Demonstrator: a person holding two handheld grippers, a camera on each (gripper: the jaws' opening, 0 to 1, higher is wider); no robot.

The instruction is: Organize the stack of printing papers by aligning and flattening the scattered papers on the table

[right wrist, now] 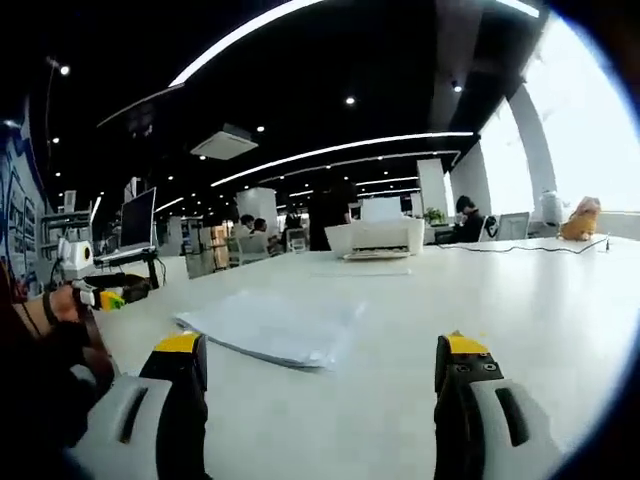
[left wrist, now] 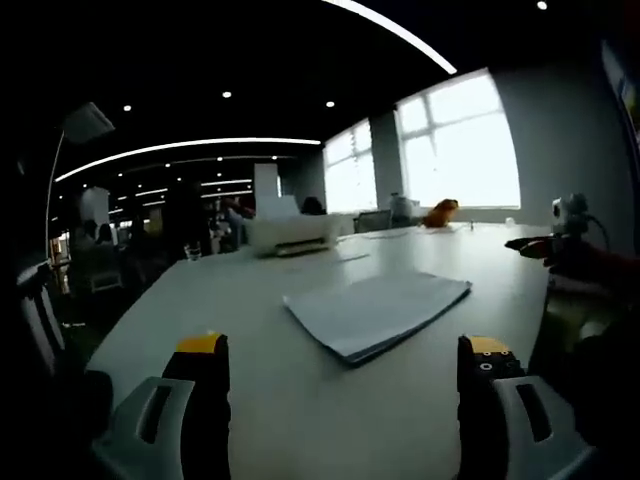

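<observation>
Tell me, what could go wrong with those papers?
The paper stack has sheets fanned out of line, so a push from one gripper may crease them or skew them more. Both grippers, left and right, are open and apart from it; the smooth table may let sheets slide.

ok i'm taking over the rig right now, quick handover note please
Left tool: open, holding nothing, low over the white table.
Right tool: open, holding nothing, also low over the table.
The paper stack lies flat on the table ahead of both tools; its sheets look slightly fanned at the edges. A printer sits farther back.
Done: nothing that can be seen; neither tool touches the paper.
Left: square the edges, then press the stack flat.
</observation>
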